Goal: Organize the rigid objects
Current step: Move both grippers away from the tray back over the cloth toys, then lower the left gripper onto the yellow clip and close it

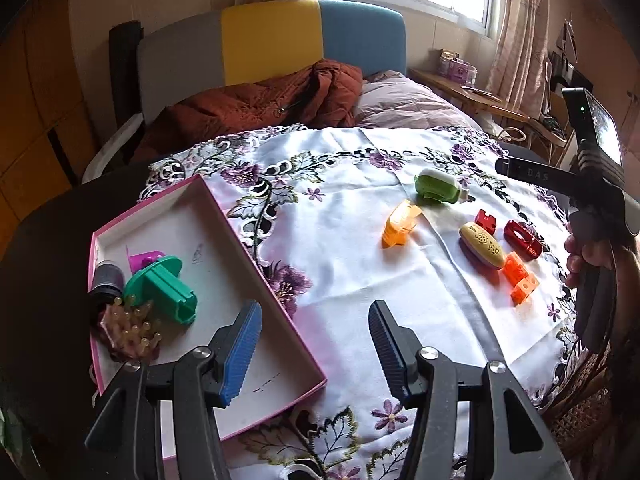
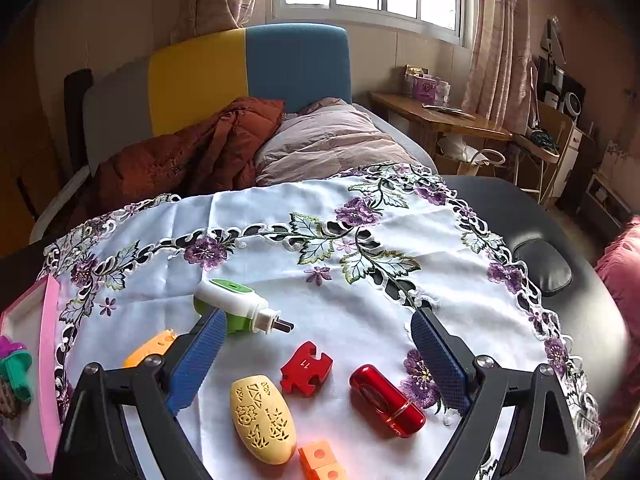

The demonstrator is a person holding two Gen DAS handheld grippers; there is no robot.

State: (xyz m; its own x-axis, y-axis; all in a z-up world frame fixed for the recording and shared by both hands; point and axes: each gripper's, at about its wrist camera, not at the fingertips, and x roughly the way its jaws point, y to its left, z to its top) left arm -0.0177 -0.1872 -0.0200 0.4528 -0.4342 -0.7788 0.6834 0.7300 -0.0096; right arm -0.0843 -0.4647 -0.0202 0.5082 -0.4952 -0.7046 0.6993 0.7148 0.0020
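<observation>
My left gripper [image 1: 314, 312] is open and empty over the near corner of a pink box [image 1: 240, 236]. The box holds a green plastic piece [image 1: 160, 284], a purple part [image 1: 144, 258], a dark cylinder [image 1: 106, 276] and a beaded brush [image 1: 132, 328]. My right gripper [image 2: 318, 316] stands open above loose items on the white cloth. These are a green-and-white plug-in device [image 2: 232, 308], a red puzzle piece [image 2: 306, 368], a red cylinder [image 2: 386, 400], a yellow perforated oval [image 2: 262, 418], orange blocks [image 2: 320, 460] and an orange clip [image 2: 150, 346]. Nothing is gripped.
The embroidered cloth [image 1: 340, 240] covers a black table [image 2: 520, 208] with a black pad [image 2: 544, 264] at its right. Behind lie a bed with a rust quilt [image 2: 180, 160], a pillow [image 2: 328, 140] and a wooden desk [image 2: 440, 116]. A hand [image 1: 580, 256] holds the right tool.
</observation>
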